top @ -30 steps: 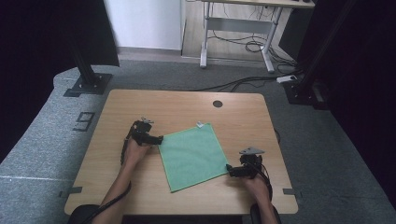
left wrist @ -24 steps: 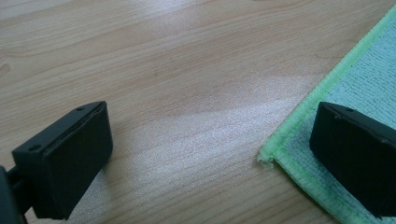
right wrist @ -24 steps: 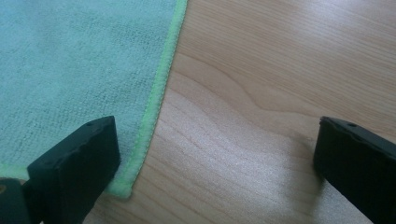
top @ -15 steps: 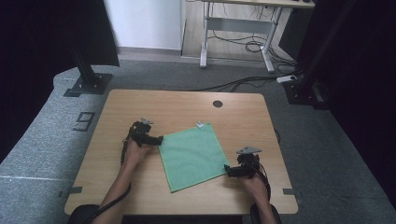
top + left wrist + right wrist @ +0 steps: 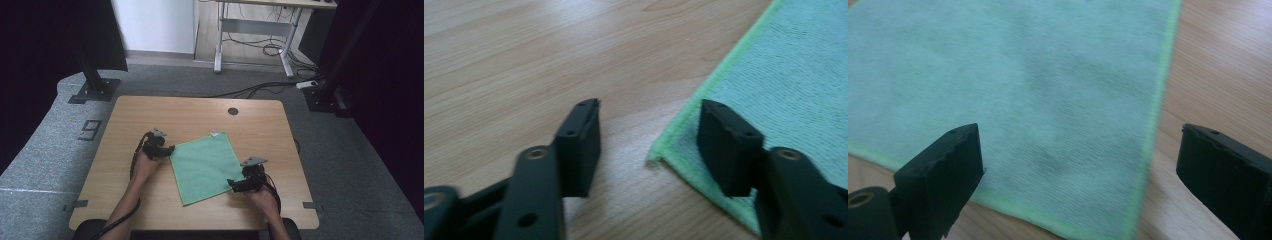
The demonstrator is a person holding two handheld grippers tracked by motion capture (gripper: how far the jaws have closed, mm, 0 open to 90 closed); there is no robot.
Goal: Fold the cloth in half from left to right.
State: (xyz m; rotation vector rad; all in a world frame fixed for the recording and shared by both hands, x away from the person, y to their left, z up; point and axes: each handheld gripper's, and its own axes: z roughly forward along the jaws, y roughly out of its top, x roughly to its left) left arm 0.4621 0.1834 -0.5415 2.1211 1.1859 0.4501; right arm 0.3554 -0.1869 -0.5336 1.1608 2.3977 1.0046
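Wooden table point(image 5: 150, 115); green cloth point(image 5: 205, 165) flat on it.

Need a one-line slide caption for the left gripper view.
Left gripper, jaws just closing, straddles the near corner of a flat green microfibre cloth on a light wooden table.

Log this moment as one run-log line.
cloth: green cloth flat on table | left tool: jaws just closing, straddling cloth corner, not pinched | right tool: open wide over near-right corner | held: nothing

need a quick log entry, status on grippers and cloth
Left gripper jaws just closing around cloth corner, not pinched. Right gripper open over opposite corner. Green cloth flat on table. Nothing in the way.
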